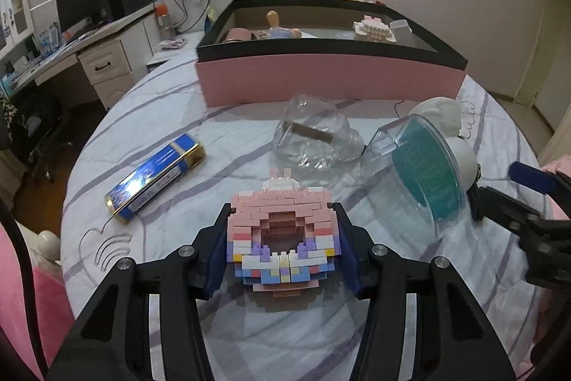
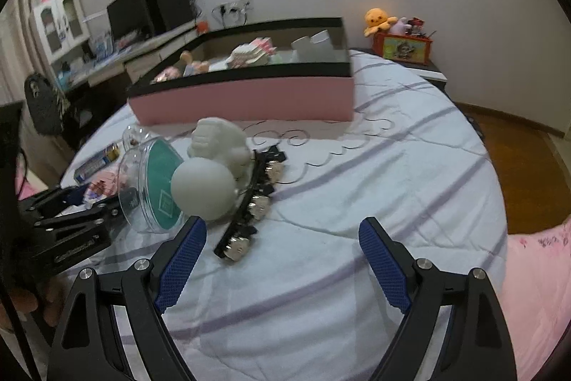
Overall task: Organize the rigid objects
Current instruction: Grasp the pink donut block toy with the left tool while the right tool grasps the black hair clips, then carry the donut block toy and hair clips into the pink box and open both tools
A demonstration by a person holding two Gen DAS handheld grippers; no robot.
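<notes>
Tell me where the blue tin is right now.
In the left wrist view the blue tin lies on the bed's left side, left of the clear glass jar and ahead-left of the brick model.

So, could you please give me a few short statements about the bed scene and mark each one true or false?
1. The left gripper is shut on the pastel brick model. True.
2. The right gripper holds the white ball. False: it is open and empty; the ball lies on the bed.
3. The blue tin is inside the pink box. False: it lies on the quilt, outside the box.
4. The clear jar lies on its side. True.
</notes>
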